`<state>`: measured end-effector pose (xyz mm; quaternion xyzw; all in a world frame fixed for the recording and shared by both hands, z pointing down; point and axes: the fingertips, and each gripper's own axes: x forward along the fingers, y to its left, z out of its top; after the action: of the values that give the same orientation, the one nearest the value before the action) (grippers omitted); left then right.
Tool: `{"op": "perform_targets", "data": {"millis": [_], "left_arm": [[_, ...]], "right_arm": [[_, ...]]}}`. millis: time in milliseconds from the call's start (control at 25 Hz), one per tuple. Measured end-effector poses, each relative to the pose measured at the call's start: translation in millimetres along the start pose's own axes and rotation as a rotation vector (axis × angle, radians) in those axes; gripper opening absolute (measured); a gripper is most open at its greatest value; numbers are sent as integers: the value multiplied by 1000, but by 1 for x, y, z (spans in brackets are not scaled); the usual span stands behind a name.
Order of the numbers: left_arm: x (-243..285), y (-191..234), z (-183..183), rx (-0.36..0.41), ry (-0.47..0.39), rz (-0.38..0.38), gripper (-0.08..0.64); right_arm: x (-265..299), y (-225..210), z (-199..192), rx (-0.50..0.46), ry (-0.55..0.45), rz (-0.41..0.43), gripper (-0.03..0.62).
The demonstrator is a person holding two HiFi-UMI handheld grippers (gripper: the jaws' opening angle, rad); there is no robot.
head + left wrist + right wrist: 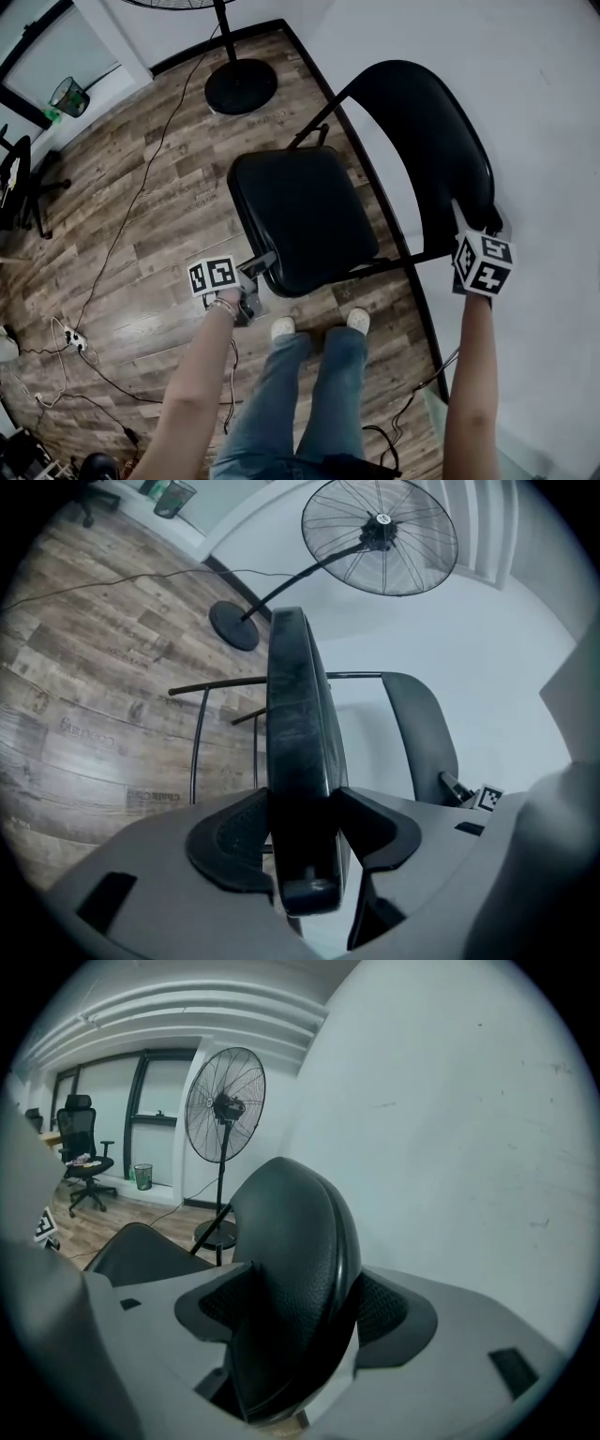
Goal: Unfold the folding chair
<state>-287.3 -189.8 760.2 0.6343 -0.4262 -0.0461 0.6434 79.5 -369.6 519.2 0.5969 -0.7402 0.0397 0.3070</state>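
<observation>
Final opening step: the left gripper [305, 829] clamps its fingers [230, 841] on the seat [300, 211] edge, the right gripper [295, 1309] on the backrest [422, 122]. Next, the seat probably needs pressing fully level.

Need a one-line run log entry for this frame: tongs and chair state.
left tongs: shut on seat front edge | right tongs: shut on backrest edge | status: seat lowered, looks unfolded
</observation>
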Motion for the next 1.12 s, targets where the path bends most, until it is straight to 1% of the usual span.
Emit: {"op": "perform_targets", "data": {"millis": [160, 240, 480, 680, 880, 1000, 1120], "left_arm": [[-4, 18, -1, -26, 43, -69, 209], [-8, 30, -2, -36, 55, -92, 210], [-20, 72, -7, -72, 67, -101, 213], [-19, 91, -9, -81, 84, -123, 215], [-26, 111, -9, -90, 73, -145, 216], [-27, 125, -11, -96, 48, -141, 219], [-35, 146, -10, -92, 14, -81, 221]], "right_arm": [[4, 4, -6, 18, 5, 6, 308], [6, 10, -10, 18, -5, 15, 308], [9, 27, -24, 37, -13, 31, 308], [12, 31, -31, 51, -1, 37, 308], [17, 39, -38, 63, 15, 53, 308], [20, 43, -44, 67, 14, 65, 308], [22, 52, -52, 78, 15, 77, 308]]}}
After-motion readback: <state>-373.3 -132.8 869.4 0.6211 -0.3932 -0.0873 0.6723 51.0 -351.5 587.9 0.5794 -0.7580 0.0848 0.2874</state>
